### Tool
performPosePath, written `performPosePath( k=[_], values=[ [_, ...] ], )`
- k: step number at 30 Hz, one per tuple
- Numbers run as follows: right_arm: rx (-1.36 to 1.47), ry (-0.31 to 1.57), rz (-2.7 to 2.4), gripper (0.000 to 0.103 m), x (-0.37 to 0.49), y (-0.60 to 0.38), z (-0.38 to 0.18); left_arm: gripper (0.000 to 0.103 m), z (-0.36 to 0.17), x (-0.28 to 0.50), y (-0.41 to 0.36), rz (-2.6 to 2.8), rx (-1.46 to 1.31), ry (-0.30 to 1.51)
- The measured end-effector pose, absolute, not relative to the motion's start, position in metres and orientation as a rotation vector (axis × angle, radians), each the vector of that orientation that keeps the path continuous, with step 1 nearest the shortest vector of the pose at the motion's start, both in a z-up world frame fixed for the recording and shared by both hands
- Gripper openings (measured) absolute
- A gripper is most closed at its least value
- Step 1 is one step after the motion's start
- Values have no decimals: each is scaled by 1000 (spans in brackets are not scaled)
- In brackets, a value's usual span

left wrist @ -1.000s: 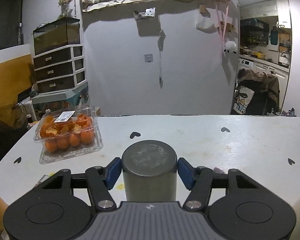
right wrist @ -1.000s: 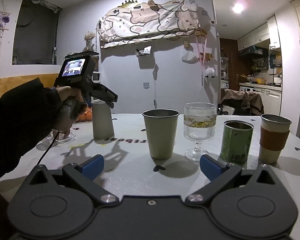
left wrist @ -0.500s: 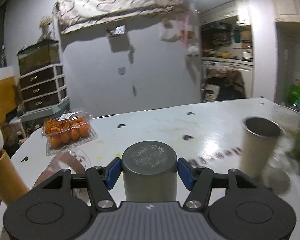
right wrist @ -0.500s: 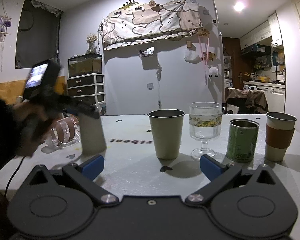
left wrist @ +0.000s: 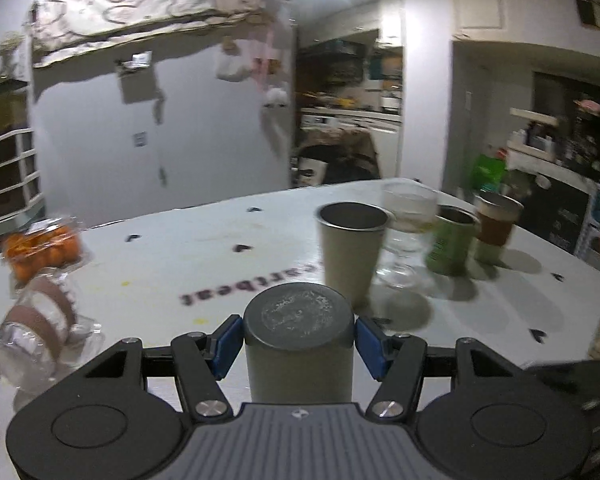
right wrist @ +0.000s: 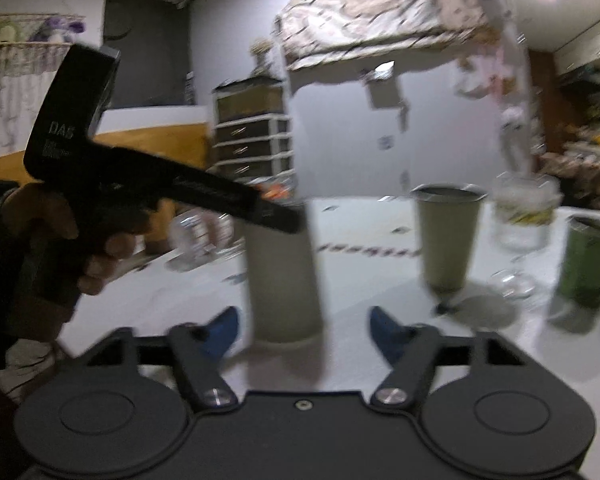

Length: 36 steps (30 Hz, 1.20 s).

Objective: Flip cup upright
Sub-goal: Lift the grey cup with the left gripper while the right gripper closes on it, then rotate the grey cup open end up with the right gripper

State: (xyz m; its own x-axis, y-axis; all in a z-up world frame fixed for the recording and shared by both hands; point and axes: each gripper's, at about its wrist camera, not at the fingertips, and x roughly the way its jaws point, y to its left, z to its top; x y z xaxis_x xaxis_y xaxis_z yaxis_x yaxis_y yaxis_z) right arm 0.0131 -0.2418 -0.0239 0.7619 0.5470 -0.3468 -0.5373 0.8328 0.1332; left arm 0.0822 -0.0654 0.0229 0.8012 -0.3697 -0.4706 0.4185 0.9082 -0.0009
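Note:
My left gripper [left wrist: 299,344] is shut on a grey metal cup [left wrist: 299,344] that is upside down, its flat base facing up. In the right wrist view the same cup [right wrist: 282,276] hangs mouth-down just above the white table [right wrist: 360,232], held near its top by the left gripper [right wrist: 276,216] in the person's hand. My right gripper [right wrist: 302,326] is open and empty, its blue pads either side of the cup's lower end, not touching it. The right wrist view is blurred.
An upright grey cup [left wrist: 352,252], a stemmed glass [left wrist: 408,224], a green can [left wrist: 452,240] and a brown-sleeved cup [left wrist: 496,228] stand in a row at the right. A glass jar [left wrist: 36,332] lying on its side and a box of oranges [left wrist: 40,250] are at the left.
The left gripper has lifted the upside-down cup and swung it right, toward the row of cups. The right gripper has moved left and in, so its open pads now flank the cup's lower end.

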Motion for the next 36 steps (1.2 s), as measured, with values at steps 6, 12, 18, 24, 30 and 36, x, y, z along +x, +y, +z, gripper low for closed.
performPosePath(
  k=[6, 12, 18, 24, 30, 36],
  values=[
    [96, 457, 723, 29, 26, -227, -37, 62, 27, 69, -80, -516, 78, 474],
    [161, 481, 602, 24, 40, -237, -46, 61, 19, 53, -75, -565, 49, 485],
    [213, 500, 485, 27, 48, -253, -53, 61, -2, 33, -77, -558, 80, 526],
    [176, 513, 351, 32, 42, -265, -57, 61, -23, 30, -76, -510, 75, 579],
    [307, 525, 281, 57, 48, -298, -43, 61, -39, 29, -74, -493, 23, 586],
    [599, 628, 380, 81, 72, -310, -37, 61, -43, 19, -80, -459, 29, 537]
  ],
)
